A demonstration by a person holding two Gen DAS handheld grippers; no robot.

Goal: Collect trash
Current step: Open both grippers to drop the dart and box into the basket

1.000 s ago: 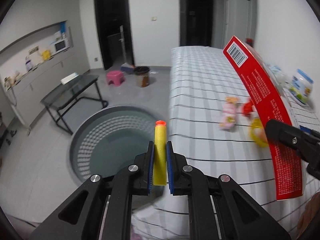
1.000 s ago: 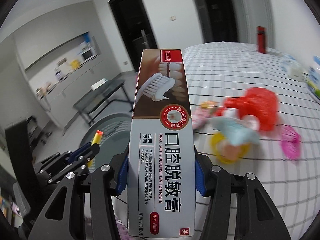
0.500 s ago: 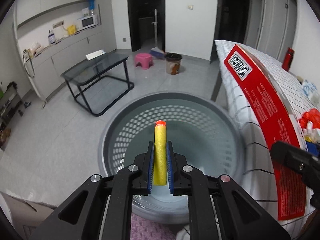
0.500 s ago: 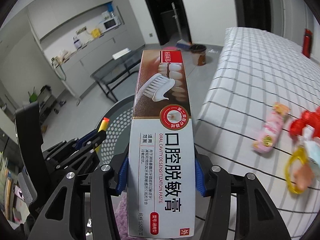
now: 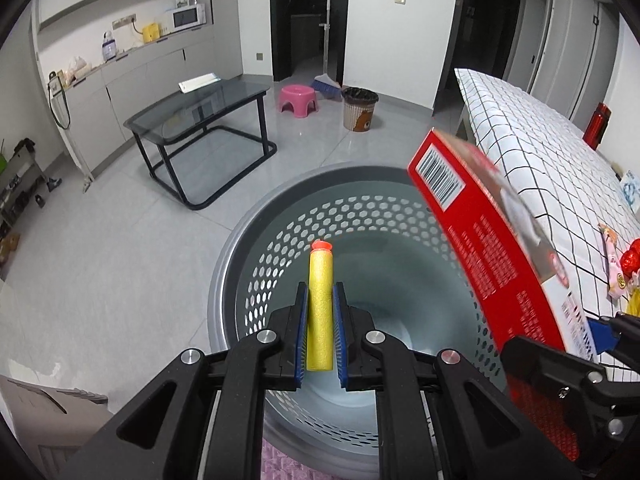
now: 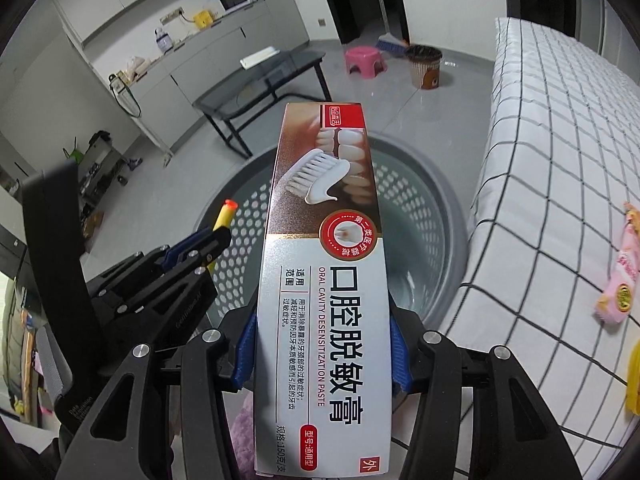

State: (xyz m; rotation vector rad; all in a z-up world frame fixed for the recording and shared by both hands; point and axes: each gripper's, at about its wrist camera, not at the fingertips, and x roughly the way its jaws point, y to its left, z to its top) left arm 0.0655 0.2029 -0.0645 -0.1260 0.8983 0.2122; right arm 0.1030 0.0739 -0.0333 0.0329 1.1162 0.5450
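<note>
Directly below both clamped grippers gapes the grey perforated plastic basket: left gripper pinches an upright yellow foam dart mid-frame, right gripper grips a long toothpaste box.

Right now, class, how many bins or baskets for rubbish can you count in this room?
2: the large grey perforated basket directly below both tongs beside the bed, and a small wicker bin on the floor near the pink stool. Others may be hidden.

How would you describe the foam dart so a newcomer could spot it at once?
Find the big grey perforated basket on the floor beside the checked bed. Above it, the left gripper clamps the foam dart: a short yellow cylinder with an orange tip, unlike the toothpaste box nearby.
</note>
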